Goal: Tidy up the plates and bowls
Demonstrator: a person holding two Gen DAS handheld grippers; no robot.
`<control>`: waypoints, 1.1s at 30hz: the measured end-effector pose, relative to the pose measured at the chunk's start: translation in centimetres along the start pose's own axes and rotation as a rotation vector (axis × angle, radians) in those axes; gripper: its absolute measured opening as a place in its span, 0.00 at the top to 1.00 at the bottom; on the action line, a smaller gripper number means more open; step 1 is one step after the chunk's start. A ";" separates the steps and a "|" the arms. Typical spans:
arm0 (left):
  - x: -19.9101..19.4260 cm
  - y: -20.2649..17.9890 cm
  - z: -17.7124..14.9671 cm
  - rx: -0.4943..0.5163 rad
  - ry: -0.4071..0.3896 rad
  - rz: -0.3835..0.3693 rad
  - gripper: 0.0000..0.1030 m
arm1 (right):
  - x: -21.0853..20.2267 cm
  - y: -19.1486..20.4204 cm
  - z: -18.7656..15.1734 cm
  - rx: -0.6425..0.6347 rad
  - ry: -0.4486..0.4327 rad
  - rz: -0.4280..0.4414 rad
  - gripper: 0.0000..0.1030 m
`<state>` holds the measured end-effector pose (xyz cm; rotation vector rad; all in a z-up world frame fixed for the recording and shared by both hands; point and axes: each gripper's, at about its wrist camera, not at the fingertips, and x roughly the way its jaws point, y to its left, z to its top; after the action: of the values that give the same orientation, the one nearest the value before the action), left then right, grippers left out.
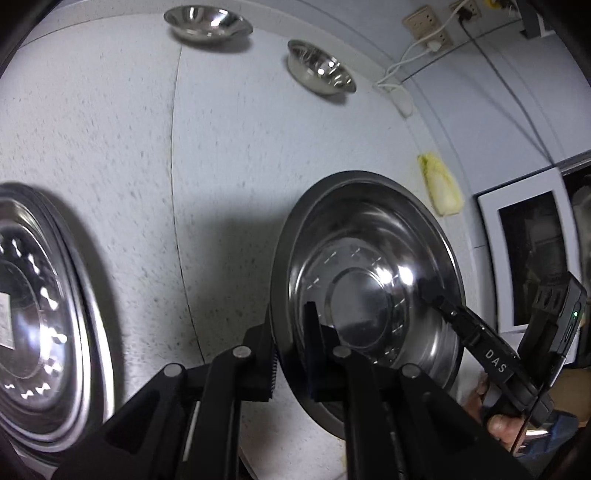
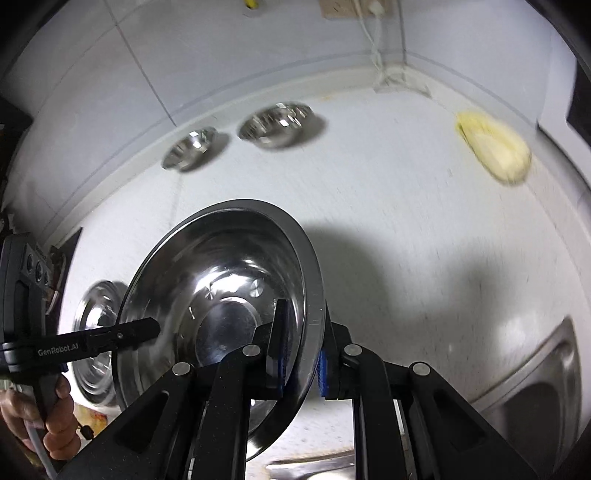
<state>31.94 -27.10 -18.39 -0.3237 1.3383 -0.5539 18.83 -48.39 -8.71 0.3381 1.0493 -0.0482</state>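
A wide steel plate (image 1: 362, 258) hangs above the white counter (image 1: 221, 166), held from both sides. My left gripper (image 1: 290, 332) is shut on its left rim, one finger inside the dish and one outside. My right gripper (image 2: 304, 343) is shut on the opposite rim of the same plate (image 2: 221, 266). Each gripper also shows in the other's view: the right gripper (image 1: 430, 291) at the plate's far edge, the left gripper (image 2: 151, 328) likewise. A stack of similar plates (image 1: 37, 314) lies at the left, seen partly behind the held plate as the stack (image 2: 92, 332).
Two small steel bowls (image 1: 208, 22) (image 1: 321, 68) stand near the back wall, also seen as bowls (image 2: 192, 147) (image 2: 280, 123). A pale cabbage (image 1: 441, 184) (image 2: 495, 147) lies at the back right. A steel sink (image 2: 546, 376) opens at the right. A cable (image 1: 402, 99) trails from wall sockets.
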 end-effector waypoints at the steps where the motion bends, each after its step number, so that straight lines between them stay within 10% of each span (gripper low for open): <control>1: 0.3 0.1 -0.1 0.002 0.000 0.005 0.89 | 0.6 -0.7 -0.4 0.013 0.009 0.009 0.88; 19: 0.8 1.1 -0.8 0.020 -0.044 0.088 0.82 | 2.5 -2.8 -1.2 0.028 0.004 0.041 0.86; 24: -0.2 1.4 0.2 0.029 -0.062 0.094 0.71 | 1.0 -3.2 -0.4 0.015 -0.044 -0.007 0.62; 33: -1.7 0.6 9.3 -0.020 -0.133 0.049 0.70 | -0.3 -3.0 9.0 -0.017 -0.111 0.018 0.58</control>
<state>40.86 -26.54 -15.35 -0.3374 1.2206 -0.4699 25.63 -53.94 -5.14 0.3260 0.9364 -0.0420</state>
